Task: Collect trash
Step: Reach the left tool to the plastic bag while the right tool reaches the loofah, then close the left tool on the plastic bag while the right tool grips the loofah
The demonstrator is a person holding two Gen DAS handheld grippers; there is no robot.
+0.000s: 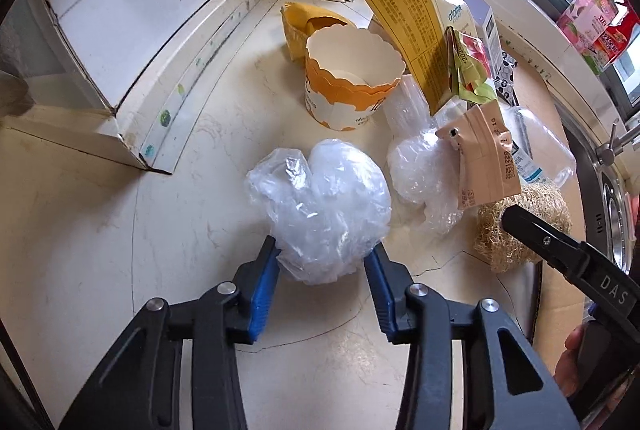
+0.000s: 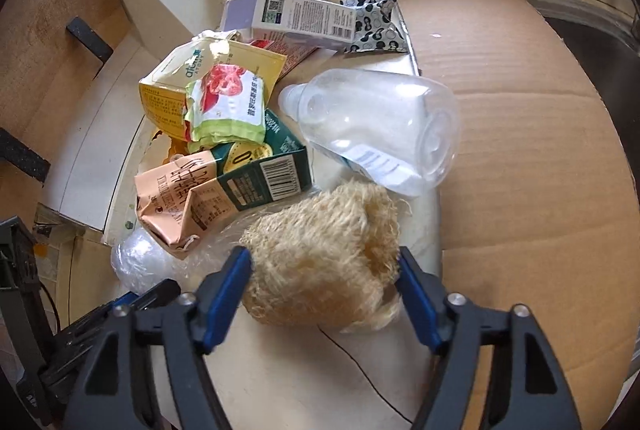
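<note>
A crumpled plastic bag point(image 1: 320, 213) lies on the counter point(image 1: 120, 250) in front of the paper cup point(image 1: 352, 77), and is clamped between the blue pads of the left gripper point(image 1: 322, 262). To the right of the cup, past the crushed cartons point(image 2: 208, 133), a loofah point(image 2: 324, 254) is bracketed by the right gripper point(image 2: 324, 272), whose jaws stand wide; firm contact of the pads cannot be told. A clear bottle point(image 2: 372, 125) lies beyond, beside the cardboard point(image 2: 540, 149). The grasping step is judged to be in hand. Next, a firm closure on the loofah is called for, then both pieces lifted clear.
</note>
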